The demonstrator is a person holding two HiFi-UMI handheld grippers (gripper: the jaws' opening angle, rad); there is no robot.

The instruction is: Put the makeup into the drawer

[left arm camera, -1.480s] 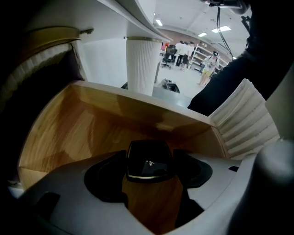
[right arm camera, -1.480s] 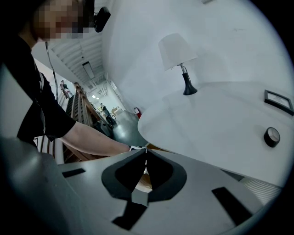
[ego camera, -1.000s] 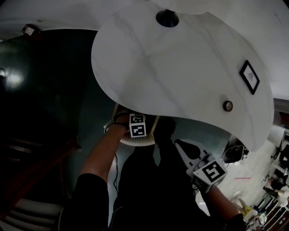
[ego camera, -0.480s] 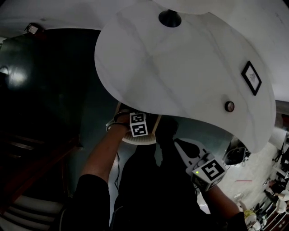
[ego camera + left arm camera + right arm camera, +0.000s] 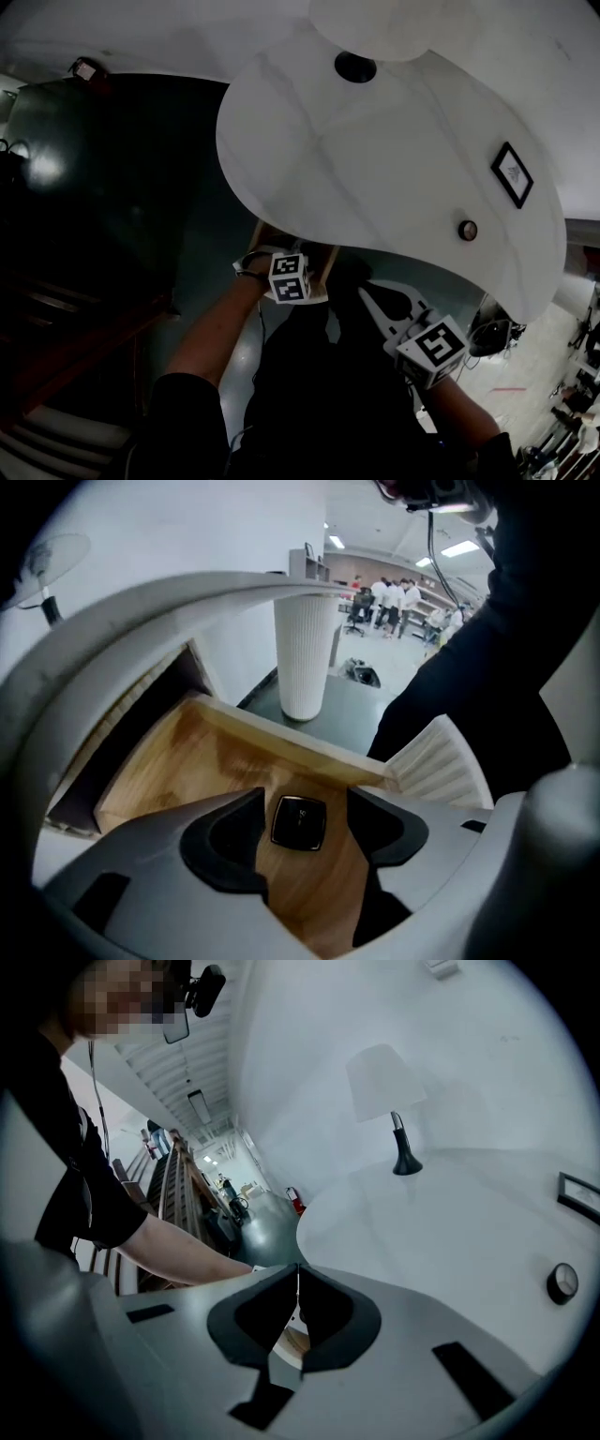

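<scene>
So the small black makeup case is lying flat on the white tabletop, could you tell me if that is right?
Not quite: the small black makeup case is lying flat on the bottom of the open wooden drawer, not on a tabletop. The left gripper view shows it.

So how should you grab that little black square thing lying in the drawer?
Probably from straight above, pinching two opposite straight edges. The black makeup compact lies flat on the floor of the wooden drawer, thin, so its top gives nothing to squeeze and the drawer walls block a sideways approach.
</scene>
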